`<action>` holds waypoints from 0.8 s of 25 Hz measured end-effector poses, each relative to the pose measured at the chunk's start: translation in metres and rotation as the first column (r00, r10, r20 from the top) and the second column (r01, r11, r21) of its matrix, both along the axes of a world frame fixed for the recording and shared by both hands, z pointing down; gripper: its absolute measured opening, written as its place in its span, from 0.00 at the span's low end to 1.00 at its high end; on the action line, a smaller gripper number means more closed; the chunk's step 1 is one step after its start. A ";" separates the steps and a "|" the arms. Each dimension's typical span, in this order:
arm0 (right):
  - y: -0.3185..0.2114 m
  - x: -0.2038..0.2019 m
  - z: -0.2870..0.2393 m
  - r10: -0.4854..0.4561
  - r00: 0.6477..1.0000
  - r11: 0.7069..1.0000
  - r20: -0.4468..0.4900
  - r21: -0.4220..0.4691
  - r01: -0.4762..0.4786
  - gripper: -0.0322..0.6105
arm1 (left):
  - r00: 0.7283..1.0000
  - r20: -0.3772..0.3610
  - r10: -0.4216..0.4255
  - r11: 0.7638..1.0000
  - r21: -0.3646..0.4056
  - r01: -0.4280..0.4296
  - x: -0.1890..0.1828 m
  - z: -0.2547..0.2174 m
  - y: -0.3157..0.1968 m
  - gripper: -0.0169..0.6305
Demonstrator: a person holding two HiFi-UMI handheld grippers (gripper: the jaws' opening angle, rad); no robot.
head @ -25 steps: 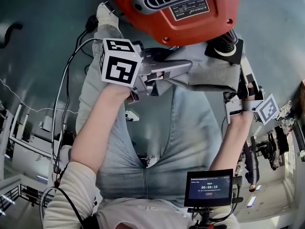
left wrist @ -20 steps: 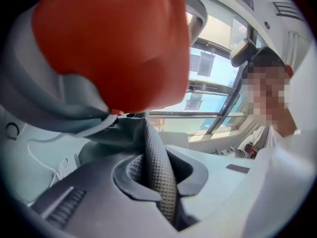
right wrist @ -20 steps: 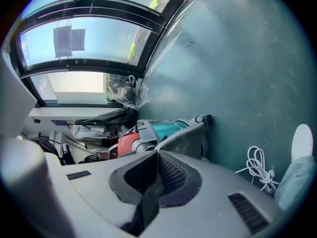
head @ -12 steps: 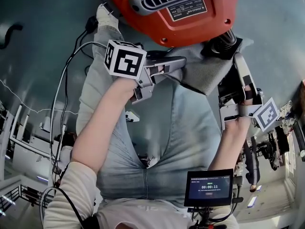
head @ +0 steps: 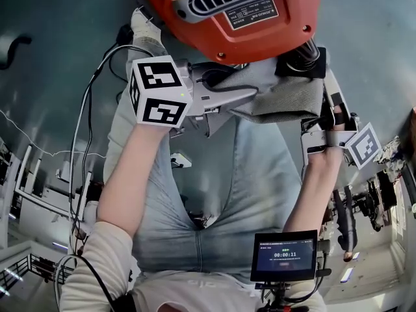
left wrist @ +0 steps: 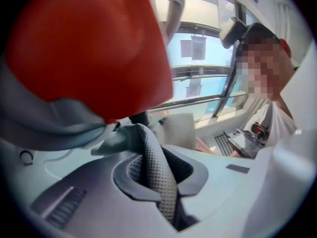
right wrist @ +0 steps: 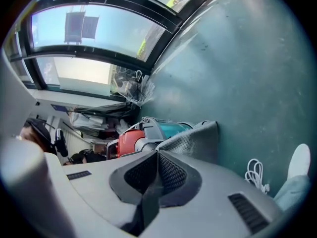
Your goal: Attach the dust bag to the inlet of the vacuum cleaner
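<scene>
In the head view, the red vacuum cleaner (head: 286, 31) is seen at the top centre of the frame, above a dark green floor (head: 52, 77). The grey dust bag (head: 286, 99) is held stretched just below the cleaner's lower edge, between the two grippers. Its upper right corner is met by a black ribbed fitting (head: 303, 56) under the cleaner's body. The left gripper (head: 246, 96), at centre left, is closed on the bag's left edge; in the left gripper view a fold of textured grey fabric is pinched between its jaws. The right gripper (head: 329, 99), at the right of the frame, is closed on the bag's right side, and in the right gripper view thin fabric is clamped between its pads.
</scene>
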State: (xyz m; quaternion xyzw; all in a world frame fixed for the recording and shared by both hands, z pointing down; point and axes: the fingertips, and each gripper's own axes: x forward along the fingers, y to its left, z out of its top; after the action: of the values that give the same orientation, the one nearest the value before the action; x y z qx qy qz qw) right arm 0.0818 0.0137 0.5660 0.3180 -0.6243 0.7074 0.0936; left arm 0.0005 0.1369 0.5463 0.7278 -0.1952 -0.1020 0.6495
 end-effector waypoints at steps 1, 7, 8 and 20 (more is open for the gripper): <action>0.001 -0.004 -0.005 -0.019 1.000 1.000 -0.013 0.009 0.019 0.08 | 1.000 0.027 -0.002 0.998 -0.064 0.004 -0.001 0.012 0.002 0.08; 0.001 -0.022 -0.020 -0.106 0.994 0.992 0.016 0.066 0.105 0.08 | 0.985 0.161 0.054 0.986 -0.162 -0.027 0.013 0.041 0.012 0.08; -0.002 -0.020 -0.015 -0.114 0.993 0.990 0.014 0.080 0.113 0.08 | 0.983 0.170 0.066 0.992 -0.114 -0.047 0.015 0.036 0.011 0.08; 0.000 -0.005 0.001 -0.121 0.992 0.991 0.026 0.060 0.119 0.08 | 0.996 -0.048 -0.077 0.990 -0.124 0.071 -0.006 0.019 0.003 0.08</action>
State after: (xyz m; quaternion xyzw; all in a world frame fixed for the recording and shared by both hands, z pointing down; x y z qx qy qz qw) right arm 0.0767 0.0132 0.5670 0.2720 -0.6640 0.6865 0.1172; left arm -0.0056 0.1402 0.5657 0.6761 -0.2107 -0.1332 0.6934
